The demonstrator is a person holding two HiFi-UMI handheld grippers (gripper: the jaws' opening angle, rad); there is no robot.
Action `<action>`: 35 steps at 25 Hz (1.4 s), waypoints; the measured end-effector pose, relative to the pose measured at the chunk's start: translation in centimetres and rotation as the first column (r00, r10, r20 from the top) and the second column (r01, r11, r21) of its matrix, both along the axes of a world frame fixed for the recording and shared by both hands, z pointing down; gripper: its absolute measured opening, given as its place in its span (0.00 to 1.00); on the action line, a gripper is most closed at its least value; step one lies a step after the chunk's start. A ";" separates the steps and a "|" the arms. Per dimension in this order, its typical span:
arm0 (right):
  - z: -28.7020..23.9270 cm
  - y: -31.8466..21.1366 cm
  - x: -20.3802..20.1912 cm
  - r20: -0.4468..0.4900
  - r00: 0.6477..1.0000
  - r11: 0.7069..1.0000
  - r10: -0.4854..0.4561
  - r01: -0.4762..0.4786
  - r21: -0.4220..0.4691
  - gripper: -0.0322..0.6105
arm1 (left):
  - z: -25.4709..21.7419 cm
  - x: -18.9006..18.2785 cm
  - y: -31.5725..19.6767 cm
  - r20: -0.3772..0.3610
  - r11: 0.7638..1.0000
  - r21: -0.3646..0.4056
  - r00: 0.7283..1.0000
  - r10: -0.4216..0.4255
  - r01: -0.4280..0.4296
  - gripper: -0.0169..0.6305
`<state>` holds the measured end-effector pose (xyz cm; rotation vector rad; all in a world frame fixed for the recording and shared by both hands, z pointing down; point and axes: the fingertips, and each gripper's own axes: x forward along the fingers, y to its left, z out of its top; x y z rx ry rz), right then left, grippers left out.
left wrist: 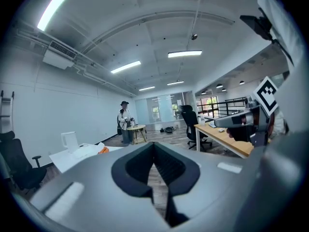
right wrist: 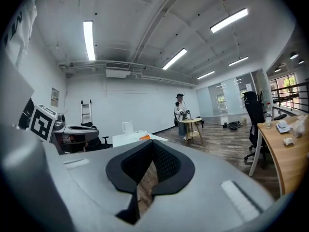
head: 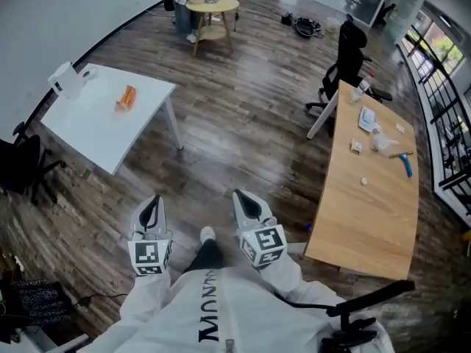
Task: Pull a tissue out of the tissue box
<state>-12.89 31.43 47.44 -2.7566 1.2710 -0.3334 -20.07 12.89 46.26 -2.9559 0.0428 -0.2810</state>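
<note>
I hold both grippers low in front of me over the wood floor, far from any table. In the head view my left gripper [head: 152,206] and right gripper [head: 243,197] both point forward, shut and empty. The left gripper view shows its jaw tips [left wrist: 154,145] touching with nothing between them, and the right gripper view shows the same [right wrist: 152,143]. I cannot pick out a tissue box for certain. A white table [head: 136,127] at the left carries a white jug-like object [head: 65,79] and an orange item [head: 127,97]. A white packet [head: 367,118] lies on the wooden desk.
A long wooden desk [head: 368,212] with small items stands at the right, a black office chair [head: 346,61] behind it. A round wooden side table [head: 212,9] stands far ahead with a person [left wrist: 124,122] beside it. Another black chair [head: 22,164] is at the left edge.
</note>
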 end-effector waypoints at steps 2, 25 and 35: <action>0.3 -1.2 0.9 0.012 1.000 1.000 -0.010 0.011 -0.013 0.05 | 0.2 1.1 -1.1 0.002 1.000 -0.012 1.000 -0.008 0.008 0.03; -0.3 -13.6 12.3 -0.015 0.996 0.992 -0.088 0.087 -0.087 0.05 | 0.9 11.9 -12.4 0.000 0.998 -0.037 0.998 -0.059 0.059 0.03; -0.2 -14.9 14.5 -0.025 0.993 0.990 -0.119 0.116 -0.082 0.05 | 1.2 14.3 -14.6 0.007 0.995 -0.042 0.996 -0.087 0.087 0.03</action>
